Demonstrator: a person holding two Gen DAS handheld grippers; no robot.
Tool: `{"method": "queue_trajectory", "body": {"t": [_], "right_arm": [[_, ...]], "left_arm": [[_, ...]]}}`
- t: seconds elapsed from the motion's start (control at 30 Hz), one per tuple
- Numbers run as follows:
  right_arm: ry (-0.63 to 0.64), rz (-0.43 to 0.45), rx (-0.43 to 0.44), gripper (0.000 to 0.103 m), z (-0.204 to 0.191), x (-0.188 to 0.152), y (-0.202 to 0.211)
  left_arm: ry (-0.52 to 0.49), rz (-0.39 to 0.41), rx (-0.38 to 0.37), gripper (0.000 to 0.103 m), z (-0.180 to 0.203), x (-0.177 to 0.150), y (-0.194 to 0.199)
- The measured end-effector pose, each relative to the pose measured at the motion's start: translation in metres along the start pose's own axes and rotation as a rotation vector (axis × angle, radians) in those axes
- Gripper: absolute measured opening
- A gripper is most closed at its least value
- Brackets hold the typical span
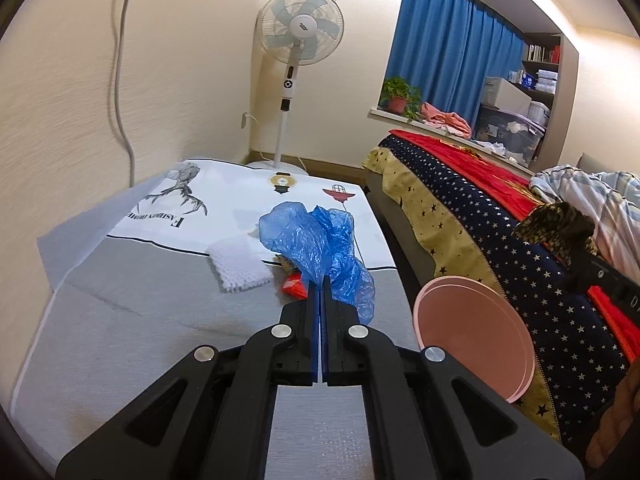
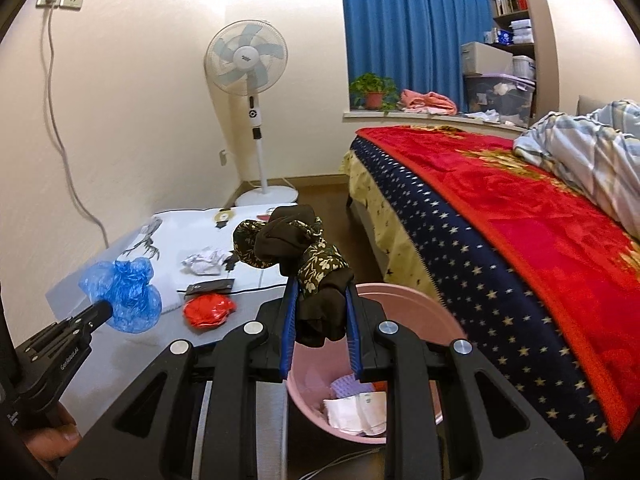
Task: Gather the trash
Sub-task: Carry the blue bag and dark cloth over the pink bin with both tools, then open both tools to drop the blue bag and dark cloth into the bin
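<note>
A white pedestal fan [image 2: 246,62] stands in the corner, near a blue curtain [image 2: 416,28]. A potted plant [image 2: 374,90] sits on the window ledge beside pink folded cloth [image 2: 428,101]. A red blanket [image 2: 500,196] covers the bed, with a striped quilt [image 2: 588,148] bunched on it.

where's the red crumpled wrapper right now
In the right wrist view the red wrapper lies on the table, just right of the blue plastic bag and left of the pink bin.
</note>
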State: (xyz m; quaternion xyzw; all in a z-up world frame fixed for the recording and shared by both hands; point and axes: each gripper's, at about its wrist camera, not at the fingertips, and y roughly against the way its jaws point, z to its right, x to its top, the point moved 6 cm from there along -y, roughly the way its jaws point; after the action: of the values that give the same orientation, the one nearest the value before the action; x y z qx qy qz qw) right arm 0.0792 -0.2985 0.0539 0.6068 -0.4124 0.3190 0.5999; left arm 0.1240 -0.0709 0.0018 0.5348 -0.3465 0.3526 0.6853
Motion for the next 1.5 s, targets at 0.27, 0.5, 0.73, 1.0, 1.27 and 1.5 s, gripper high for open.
{"method": "queue_trajectory", "body": {"t": [0.27,0.5,0.73,1.0,1.27,1.5], "right_arm": [[0.011,0.001,-0.030,0.022,0.022,0.018,0.011],[-0.010,-0.001,-0.061,0.022,0.041,0.017,0.009],[-0.036,-0.023,-0.101,0.022,0.058,0.005,-0.007],[-0.088,-0.045,-0.158,0.022,0.083,-0.004,-0.022],[-0.057,-0.049,-0.197,0.022,0.085,-0.007,-0.029],[-0.047,-0.051,-0.222,0.022,0.088,-0.008,-0.031]], "left_arm": [[-0.016,-0.001,-0.024,0.000,0.017,-0.001,-0.004],[-0.040,-0.001,-0.042,0.000,0.030,-0.003,-0.010],[-0.058,0.004,-0.070,0.000,0.044,-0.003,-0.016],[-0.098,0.007,-0.112,0.000,0.075,-0.007,-0.027],[-0.124,-0.010,-0.157,0.000,0.106,-0.014,-0.038],[-0.137,-0.020,-0.182,0.000,0.124,-0.020,-0.044]]}}
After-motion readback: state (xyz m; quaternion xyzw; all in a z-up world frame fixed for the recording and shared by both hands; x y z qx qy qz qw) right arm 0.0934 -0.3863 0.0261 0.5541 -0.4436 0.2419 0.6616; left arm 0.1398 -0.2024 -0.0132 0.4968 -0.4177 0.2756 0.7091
